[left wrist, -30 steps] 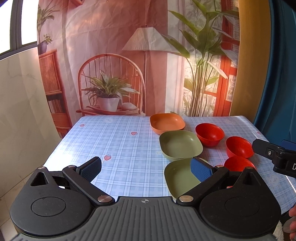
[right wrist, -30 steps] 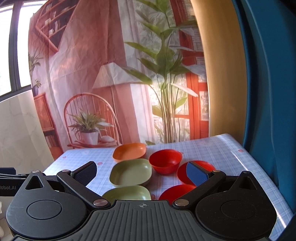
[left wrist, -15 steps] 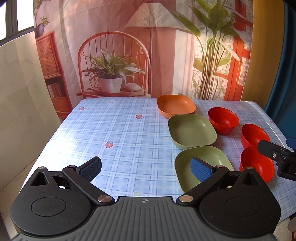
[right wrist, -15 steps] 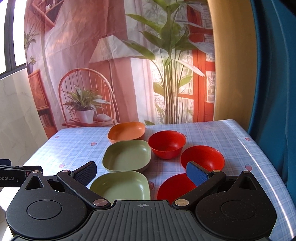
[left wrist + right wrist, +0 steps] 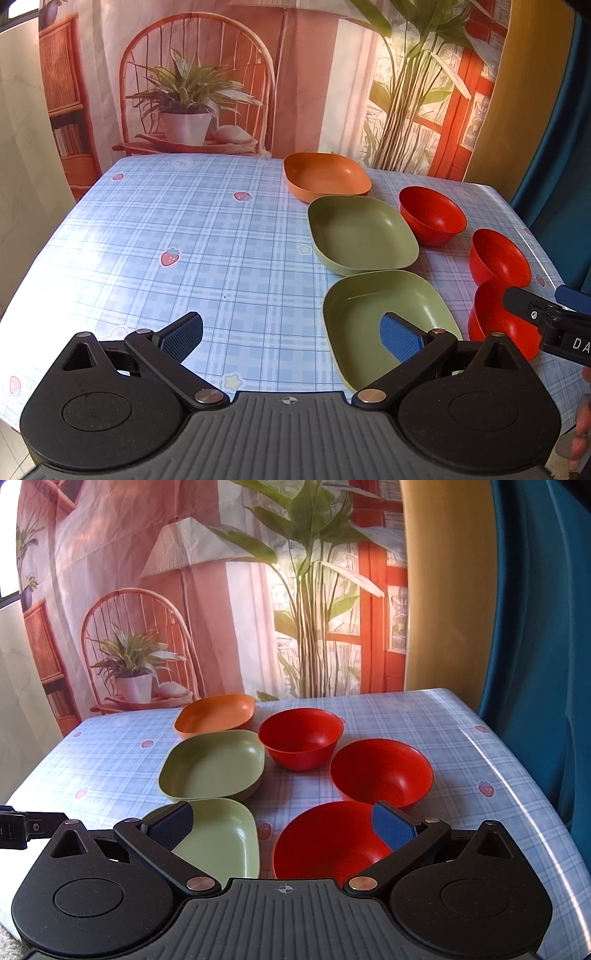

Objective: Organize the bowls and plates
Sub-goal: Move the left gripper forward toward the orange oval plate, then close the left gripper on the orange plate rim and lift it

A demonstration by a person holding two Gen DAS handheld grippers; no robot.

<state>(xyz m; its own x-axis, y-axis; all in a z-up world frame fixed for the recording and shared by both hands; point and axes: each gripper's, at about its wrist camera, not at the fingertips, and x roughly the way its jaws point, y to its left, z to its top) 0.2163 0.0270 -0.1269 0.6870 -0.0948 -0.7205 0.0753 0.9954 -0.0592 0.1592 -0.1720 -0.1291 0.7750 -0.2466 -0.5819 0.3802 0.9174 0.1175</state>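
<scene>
Tablecloth point(image 5: 184, 229) in blue plaid filled the middle of both views. Three squarish plates ran up the centre: near green plate point(image 5: 221, 834), far green plate point(image 5: 214, 764), orange plate point(image 5: 216, 714). Three red bowls point(image 5: 380, 771) sat right of them. Left gripper point(image 5: 291, 332) and right gripper point(image 5: 282, 823), along the bottom edges, were spread wide, gripping nothing.
</scene>
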